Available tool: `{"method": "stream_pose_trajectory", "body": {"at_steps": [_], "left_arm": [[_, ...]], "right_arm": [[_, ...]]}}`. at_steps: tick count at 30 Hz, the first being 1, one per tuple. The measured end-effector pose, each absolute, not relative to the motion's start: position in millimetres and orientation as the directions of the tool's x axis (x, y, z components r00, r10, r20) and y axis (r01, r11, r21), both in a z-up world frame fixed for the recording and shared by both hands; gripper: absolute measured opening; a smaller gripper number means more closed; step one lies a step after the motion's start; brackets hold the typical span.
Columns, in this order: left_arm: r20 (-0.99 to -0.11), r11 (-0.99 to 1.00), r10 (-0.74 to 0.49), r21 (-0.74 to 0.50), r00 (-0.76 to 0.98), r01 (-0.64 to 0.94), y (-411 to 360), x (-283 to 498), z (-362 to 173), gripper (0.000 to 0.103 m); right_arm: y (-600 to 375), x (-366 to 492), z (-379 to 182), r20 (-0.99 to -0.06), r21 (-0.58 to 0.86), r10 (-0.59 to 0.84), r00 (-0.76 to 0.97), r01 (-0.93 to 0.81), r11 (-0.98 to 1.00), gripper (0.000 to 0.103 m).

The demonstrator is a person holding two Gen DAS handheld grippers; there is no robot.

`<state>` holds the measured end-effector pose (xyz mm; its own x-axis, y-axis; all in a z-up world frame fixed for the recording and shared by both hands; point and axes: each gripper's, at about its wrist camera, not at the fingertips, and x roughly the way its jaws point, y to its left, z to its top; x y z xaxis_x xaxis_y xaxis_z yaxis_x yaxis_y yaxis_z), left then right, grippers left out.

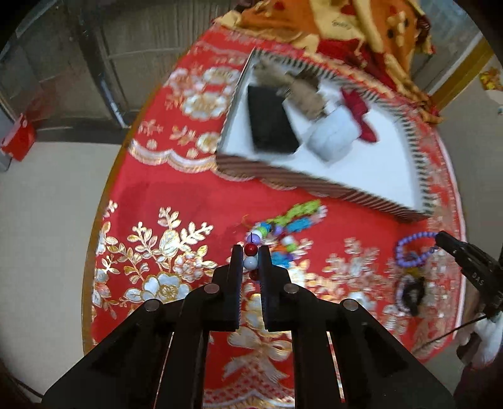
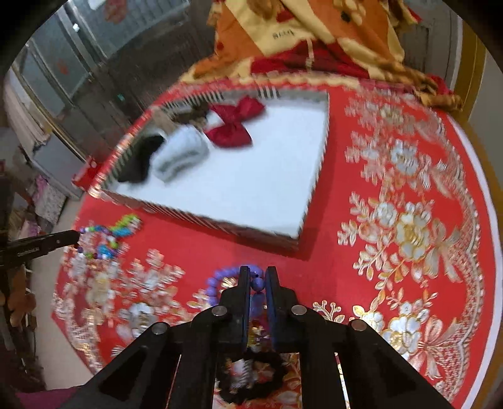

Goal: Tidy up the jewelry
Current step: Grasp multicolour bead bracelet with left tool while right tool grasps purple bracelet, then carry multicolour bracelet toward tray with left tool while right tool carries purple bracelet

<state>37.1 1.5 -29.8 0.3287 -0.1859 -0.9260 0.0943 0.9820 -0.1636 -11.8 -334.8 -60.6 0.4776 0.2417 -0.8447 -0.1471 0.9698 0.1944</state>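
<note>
My left gripper is shut on a colourful bead bracelet; a red bead and a white bead sit between its fingers, the rest trails on the red cloth. It also shows in the right wrist view. My right gripper is shut on a purple bead bracelet, which also shows in the left wrist view. A striped-rim tray with a white floor lies beyond both; it also shows in the right wrist view.
The tray holds a black box, a white box, a red bow and a brown fluffy piece. A black scrunchie lies under my right gripper. Orange blanket at the back. Round table edge at left.
</note>
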Motion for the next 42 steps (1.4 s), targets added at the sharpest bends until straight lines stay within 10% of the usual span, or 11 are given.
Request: {"method": "stream_pose_trajectory", "body": {"at_steps": [21,42], "left_arm": [[-0.863,0.953,-0.239,-0.12,0.445,0.28,-79.5,44.2,54.2,0.008],[-0.942,0.92,-0.216,-0.108,0.257,0.376,-151.7,156.8,-60.4,0.008]], "right_arm": [[-340.7,3.6,20.6,-0.756,0.178,0.25,0.605,-0.178,0.968,0.009],[-324.3,157.5,-43.3,-0.869,0.153,0.196,0.455,-0.13,0.98,0.009]]}}
